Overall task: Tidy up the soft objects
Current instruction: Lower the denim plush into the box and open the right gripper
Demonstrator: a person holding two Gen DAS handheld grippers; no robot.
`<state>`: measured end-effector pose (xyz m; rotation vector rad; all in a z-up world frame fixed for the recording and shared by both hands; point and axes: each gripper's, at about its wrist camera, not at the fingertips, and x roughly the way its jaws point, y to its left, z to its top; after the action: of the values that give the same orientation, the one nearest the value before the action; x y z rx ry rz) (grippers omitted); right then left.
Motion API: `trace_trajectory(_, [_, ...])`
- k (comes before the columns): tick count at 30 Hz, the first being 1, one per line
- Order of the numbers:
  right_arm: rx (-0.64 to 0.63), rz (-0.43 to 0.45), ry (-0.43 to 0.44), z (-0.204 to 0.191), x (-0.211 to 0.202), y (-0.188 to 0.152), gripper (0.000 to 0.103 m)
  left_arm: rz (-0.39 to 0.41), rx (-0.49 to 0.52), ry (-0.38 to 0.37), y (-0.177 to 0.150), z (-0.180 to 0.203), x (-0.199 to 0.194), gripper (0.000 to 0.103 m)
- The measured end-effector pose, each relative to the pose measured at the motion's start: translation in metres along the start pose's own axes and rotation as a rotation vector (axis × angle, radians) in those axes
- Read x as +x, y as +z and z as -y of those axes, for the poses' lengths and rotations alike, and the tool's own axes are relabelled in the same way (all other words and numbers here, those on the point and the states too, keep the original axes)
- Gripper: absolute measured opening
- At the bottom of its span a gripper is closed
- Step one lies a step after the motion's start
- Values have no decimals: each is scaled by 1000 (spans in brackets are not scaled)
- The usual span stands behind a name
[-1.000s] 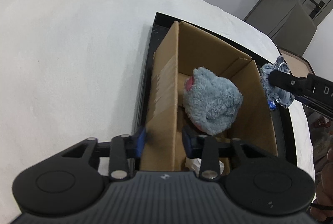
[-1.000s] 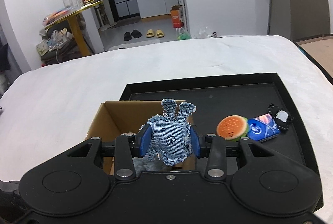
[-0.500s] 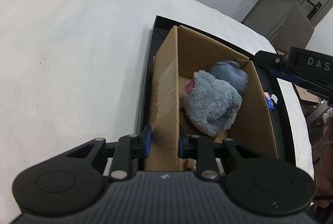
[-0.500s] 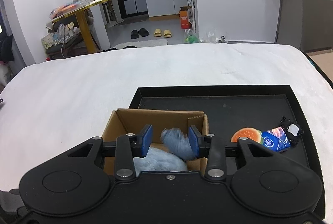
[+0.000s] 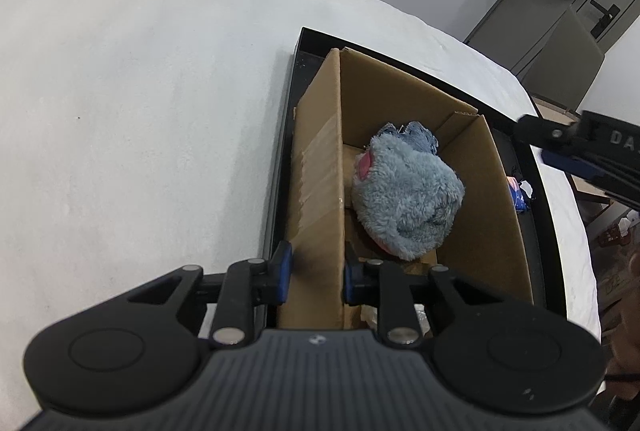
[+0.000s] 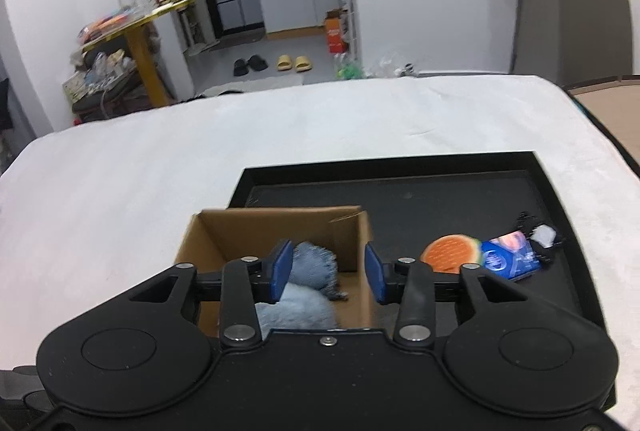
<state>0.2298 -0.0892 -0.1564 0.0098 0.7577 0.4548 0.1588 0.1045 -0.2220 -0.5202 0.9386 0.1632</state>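
Denim toy (image 6: 314,265) and fluffy plush (image 5: 408,203) lie in the box (image 5: 316,191). My left claw (image 5: 316,271) clamps its wall; my right claw (image 6: 327,271) is opening, empty. Burger plush (image 6: 450,253) waits on the tray (image 6: 400,191)

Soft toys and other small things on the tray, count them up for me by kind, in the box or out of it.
Fluffy blue plush, in the cardboard box: 1
Denim toy, in the box: 1
Burger plush, on the black tray: 1
Blue packet, on the tray: 1
Black-and-white item, on the tray: 1
Total: 5
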Motion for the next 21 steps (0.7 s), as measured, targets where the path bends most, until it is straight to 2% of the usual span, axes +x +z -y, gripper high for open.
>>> trace_trajectory(6, [25,-8,-50,25,-5,-2,53,9,7,29,3,7,-2,29])
trace_trajectory(8, [28,-13,-60,30,-6,-5,56,10,4,32,4,8,-3,33])
trace_trajectory(10, [33,-16,-69,35,-6,-8,62,14,-1,41,5,8,-4,43])
trace_trajectory(16, [57,-29,-86,50,-3,-13,71,20,-20,85,8,10,-5,57])
trace_trajectory(21, [76,-36,-94,63,2,-15,73,24,-24,110,10,16,-2,64])
